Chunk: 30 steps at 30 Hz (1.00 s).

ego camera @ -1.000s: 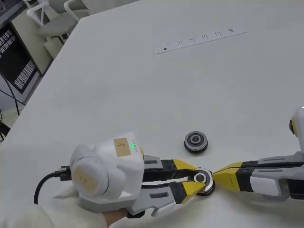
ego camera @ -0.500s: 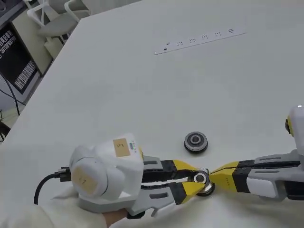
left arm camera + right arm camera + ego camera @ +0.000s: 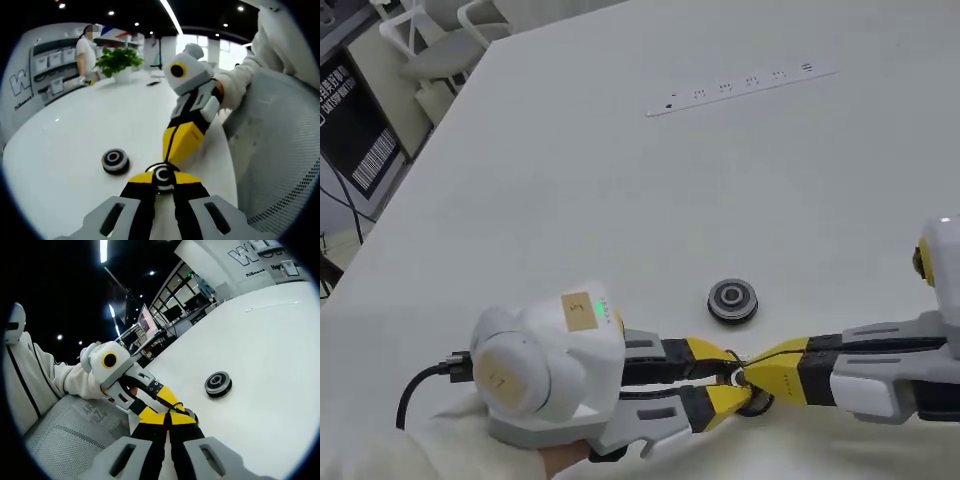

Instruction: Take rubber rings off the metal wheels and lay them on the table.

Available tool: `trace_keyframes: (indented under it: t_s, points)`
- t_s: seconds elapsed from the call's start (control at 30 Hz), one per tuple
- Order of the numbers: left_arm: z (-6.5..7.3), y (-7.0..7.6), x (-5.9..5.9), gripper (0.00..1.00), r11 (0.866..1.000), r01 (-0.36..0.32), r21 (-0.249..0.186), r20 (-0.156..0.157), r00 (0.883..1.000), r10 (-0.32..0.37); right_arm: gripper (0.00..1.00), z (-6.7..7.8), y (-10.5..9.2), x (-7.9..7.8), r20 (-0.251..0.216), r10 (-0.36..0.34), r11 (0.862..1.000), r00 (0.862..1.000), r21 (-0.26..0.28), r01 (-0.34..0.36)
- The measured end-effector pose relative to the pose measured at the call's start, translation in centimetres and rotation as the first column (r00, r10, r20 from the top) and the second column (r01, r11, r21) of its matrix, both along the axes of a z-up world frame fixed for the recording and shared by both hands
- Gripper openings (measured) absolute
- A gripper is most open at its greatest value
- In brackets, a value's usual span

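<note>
Open tabletop [image 3: 620, 200] to the left and far side. Loose wheel [image 3: 732, 300] sits just beyond left gripper [image 3: 730, 378] and right gripper [image 3: 758, 376], which meet tip to tip at clamped wheel [image 3: 162, 175]. Power strip [image 3: 740, 88] well apart, far side.

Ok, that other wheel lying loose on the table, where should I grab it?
Probably take the loose wheel across its black outer rim, jaws coming down from above on opposite sides: it lies flat, hub up, with bare table all around.
</note>
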<state>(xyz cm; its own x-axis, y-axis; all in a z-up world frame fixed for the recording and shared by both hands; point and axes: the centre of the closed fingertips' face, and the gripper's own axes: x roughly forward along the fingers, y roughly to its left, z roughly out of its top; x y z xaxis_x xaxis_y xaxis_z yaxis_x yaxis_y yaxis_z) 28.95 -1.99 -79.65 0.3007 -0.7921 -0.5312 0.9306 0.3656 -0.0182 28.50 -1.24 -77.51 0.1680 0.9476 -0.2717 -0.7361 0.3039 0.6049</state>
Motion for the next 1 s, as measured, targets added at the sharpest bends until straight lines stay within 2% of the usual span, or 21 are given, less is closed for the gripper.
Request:
trace_keyframes:
  t_s: [0.13,0.37,0.63,0.8,0.9,1.0]
  points:
    - [0.1,-0.2,-0.1,0.14,1.000,-0.005,0.007,0.007,1.000,0.005,0.00,-0.6,-0.5,0.4,0.017,-0.021,0.999,1.000,-0.040,0.022]
    - [0.1,-0.2,-0.1,0.14,0.999,-0.010,0.032,0.004,1.000,0.010,0.00,-1.6,-0.7,0.2,0.030,-0.009,0.996,1.000,-0.092,0.011]
    - [0.1,0.0,-0.2,0.16,0.998,-0.017,0.067,-0.023,1.000,0.019,0.00,-1.8,-0.9,0.5,0.013,-0.021,0.996,1.000,-0.089,0.022]
    - [0.3,0.0,-0.3,0.17,0.996,-0.008,0.087,-0.019,1.000,0.010,0.00,-1.8,-1.0,0.7,0.019,-0.021,0.995,1.000,-0.094,0.023]
    - [1.1,0.0,-0.1,0.19,0.997,-0.013,0.078,-0.002,1.000,0.014,0.00,-1.7,-1.3,0.9,0.019,-0.032,0.995,0.999,-0.092,0.033]
    - [1.8,0.2,0.1,0.23,0.998,-0.030,0.060,-0.003,1.000,0.030,0.00,-1.4,-1.5,1.2,0.024,-0.045,0.995,0.999,-0.091,0.047]
